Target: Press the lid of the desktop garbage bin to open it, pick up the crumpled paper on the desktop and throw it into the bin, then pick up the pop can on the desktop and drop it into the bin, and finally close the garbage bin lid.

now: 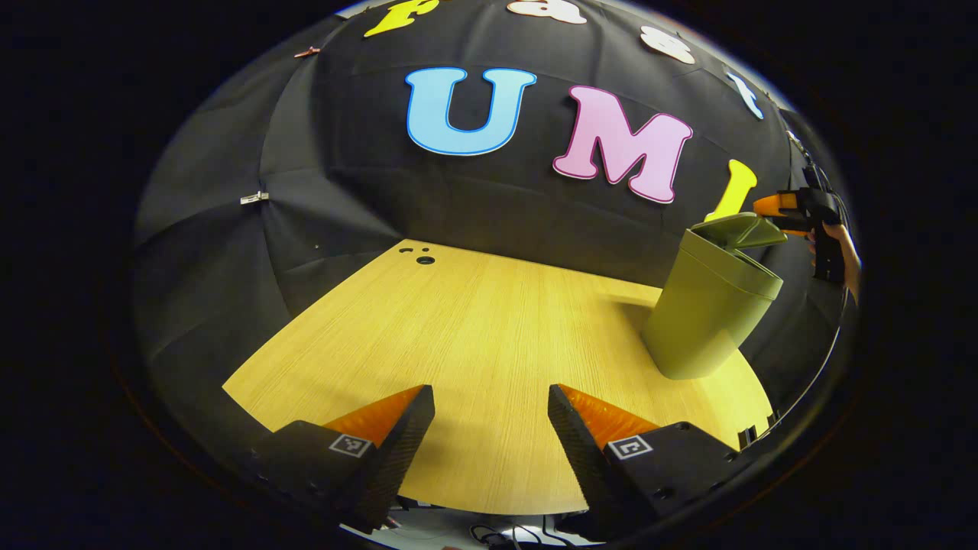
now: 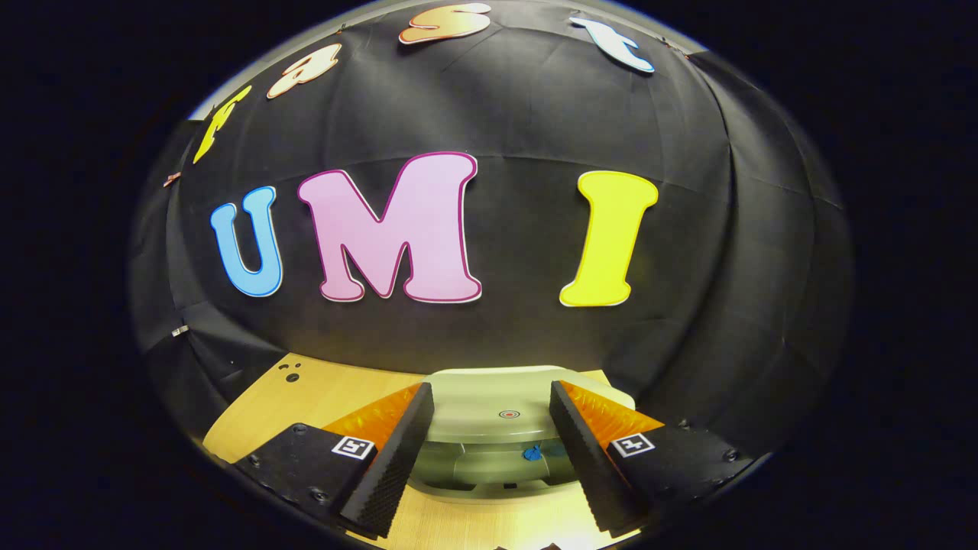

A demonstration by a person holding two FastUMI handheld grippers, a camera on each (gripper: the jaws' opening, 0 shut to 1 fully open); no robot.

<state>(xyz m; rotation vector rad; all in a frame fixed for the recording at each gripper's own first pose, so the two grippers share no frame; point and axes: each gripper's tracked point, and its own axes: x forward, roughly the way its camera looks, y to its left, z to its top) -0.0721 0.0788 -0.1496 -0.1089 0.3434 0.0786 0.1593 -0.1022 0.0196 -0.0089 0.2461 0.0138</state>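
Desk [image 1: 489, 336]; bin [image 1: 707, 309] lid [image 1: 745, 229] raised.

Olive-green bin [image 1: 707, 309] stands upright at my desk's far right; lid [image 1: 739, 229] propped partway up, something blue [image 2: 532, 453] visible inside thru the gap.

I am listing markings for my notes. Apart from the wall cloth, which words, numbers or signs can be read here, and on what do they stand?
Garbage bin, wooden table: no words or numbers.
Bin lid: a small red ring mark, no text.
Left gripper, right gripper: square coded markers, a pattern, no letters.
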